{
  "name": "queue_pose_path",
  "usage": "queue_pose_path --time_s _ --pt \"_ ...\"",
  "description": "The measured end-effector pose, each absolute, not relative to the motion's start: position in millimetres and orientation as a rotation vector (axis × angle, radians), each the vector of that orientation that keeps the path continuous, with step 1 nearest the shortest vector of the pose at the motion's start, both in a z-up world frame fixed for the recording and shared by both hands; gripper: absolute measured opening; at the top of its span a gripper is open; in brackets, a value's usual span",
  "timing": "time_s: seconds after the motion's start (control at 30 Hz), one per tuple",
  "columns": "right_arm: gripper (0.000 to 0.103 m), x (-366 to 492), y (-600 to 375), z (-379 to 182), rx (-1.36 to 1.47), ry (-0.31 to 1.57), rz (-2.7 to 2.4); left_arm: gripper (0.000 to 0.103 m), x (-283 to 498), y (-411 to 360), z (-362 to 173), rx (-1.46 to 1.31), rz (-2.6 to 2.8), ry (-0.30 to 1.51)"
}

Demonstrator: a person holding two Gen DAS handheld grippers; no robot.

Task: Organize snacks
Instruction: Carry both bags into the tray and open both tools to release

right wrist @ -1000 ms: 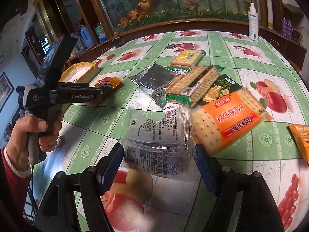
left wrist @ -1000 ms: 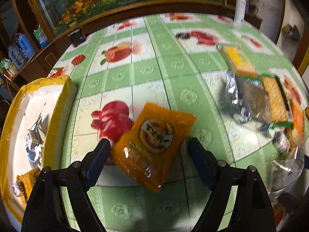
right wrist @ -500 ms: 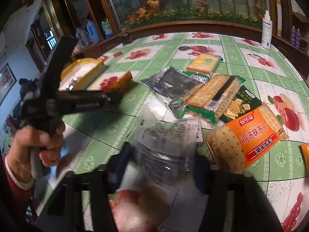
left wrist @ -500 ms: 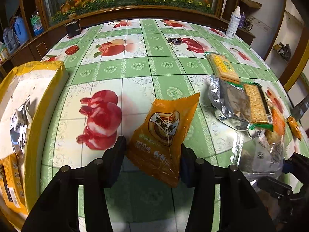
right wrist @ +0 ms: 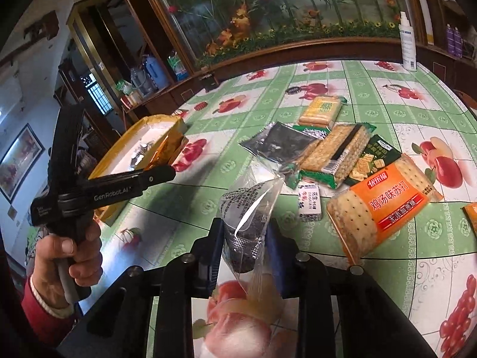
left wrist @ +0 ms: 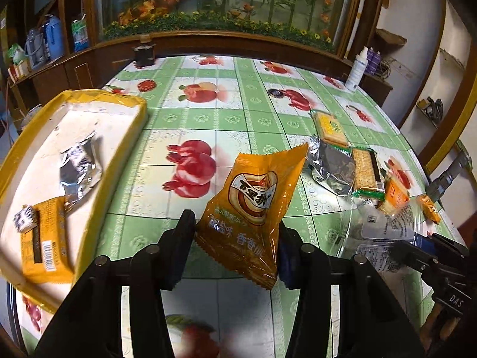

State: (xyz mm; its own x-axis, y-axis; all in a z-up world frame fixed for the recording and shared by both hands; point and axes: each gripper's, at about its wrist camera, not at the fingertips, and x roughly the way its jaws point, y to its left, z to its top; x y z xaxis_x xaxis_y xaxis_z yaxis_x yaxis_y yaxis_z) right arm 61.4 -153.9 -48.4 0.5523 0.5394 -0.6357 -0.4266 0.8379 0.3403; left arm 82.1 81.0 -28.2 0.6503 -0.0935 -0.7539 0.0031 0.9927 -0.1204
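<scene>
The left gripper (left wrist: 237, 246) clamps an orange packet (left wrist: 256, 205), gripped by a hand (right wrist: 67, 261) in a red sleeve. The right gripper (right wrist: 243, 249) tilts downward, jaws closing on a clear bag (right wrist: 249, 223).

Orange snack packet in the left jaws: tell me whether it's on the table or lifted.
Lifted. The orange snack packet hangs clamped in the left gripper, its lower edge clear of the tablecloth.

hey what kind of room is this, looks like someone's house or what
Likely a home dining or living room: a fruit-print tablecloth on the table, a big planted aquarium in a wooden cabinet, and household bottles on a side shelf.
</scene>
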Motion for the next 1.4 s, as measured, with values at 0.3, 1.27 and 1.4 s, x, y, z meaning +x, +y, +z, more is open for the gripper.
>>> queue_pose_path --time_s 0.3,1.27,1.4 --pt "0.027 60 -122 -24 0.161 0.754 0.662 0.047 55 125 -11 -0.165 0.035 0.806" --pt "0.027 173 137 -28 0.219 0.794 0.985 0.048 54 275 -36 -0.322 0.425 0.802" --pt "0.027 180 146 -41 0.211 0.821 0.983 0.048 55 277 -41 -0.321 0.434 0.813"
